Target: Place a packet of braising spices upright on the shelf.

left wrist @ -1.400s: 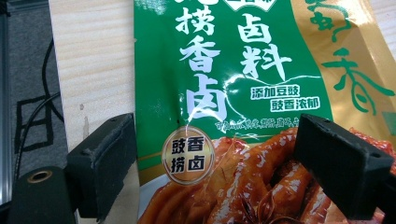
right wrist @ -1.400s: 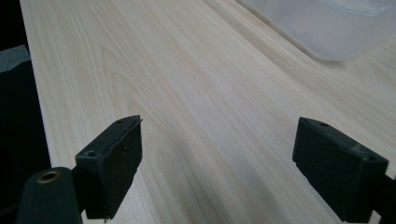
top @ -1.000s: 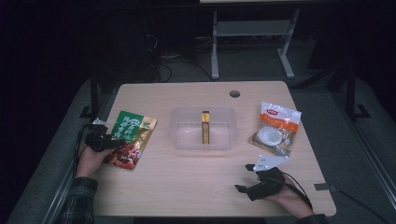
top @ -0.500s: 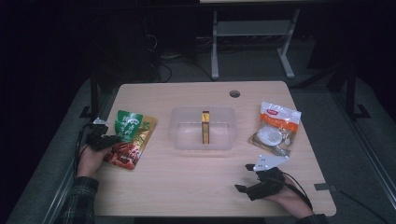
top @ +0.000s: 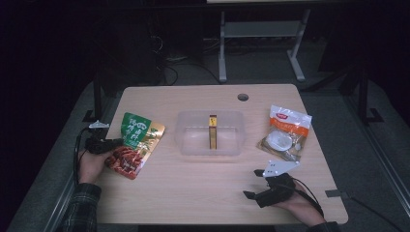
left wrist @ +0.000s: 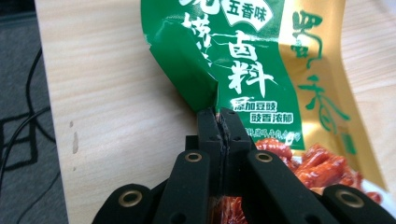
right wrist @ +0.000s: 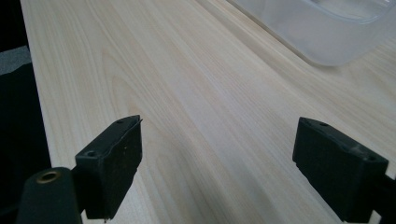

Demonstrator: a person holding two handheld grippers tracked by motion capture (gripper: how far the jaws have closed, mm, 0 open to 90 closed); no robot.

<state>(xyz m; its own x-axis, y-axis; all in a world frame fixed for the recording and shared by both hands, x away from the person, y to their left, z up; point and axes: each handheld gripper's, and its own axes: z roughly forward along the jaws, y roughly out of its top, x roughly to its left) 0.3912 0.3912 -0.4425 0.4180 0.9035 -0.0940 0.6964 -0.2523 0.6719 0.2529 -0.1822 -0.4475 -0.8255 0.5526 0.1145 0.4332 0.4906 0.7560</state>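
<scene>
High view: we see the left claw (top: 112, 144) at the desk's (top: 193, 193) left edge, against the near-left side of the green-and-gold snack pouch (top: 135, 143). The pouch lies flat on the desk, left of the clear plastic tub (top: 186, 140). A yellow-brown stick pack (top: 212, 134) stands upright inside the tub. A white-and-orange bag (top: 285, 132) lies right of the tub, well apart from the pouch. The right claw (top: 254, 183) sits low on the desk near the front right, nothing between its jaws.

Left gripper view: the left claw (left wrist: 221, 123) has just been closing and is now clenched on the snack pouch (left wrist: 261, 65), pinching its green edge; the film is creased and folded up just above the jaws. Red sausage print shows beside the jaws, bare desk (left wrist: 107, 107) to the left.

Right gripper view: the right claw (right wrist: 217, 158) is released, jaws wide apart over bare desk (right wrist: 187, 84), gripping nothing. A corner of the clear plastic tub (right wrist: 327, 32) shows at upper right.
</scene>
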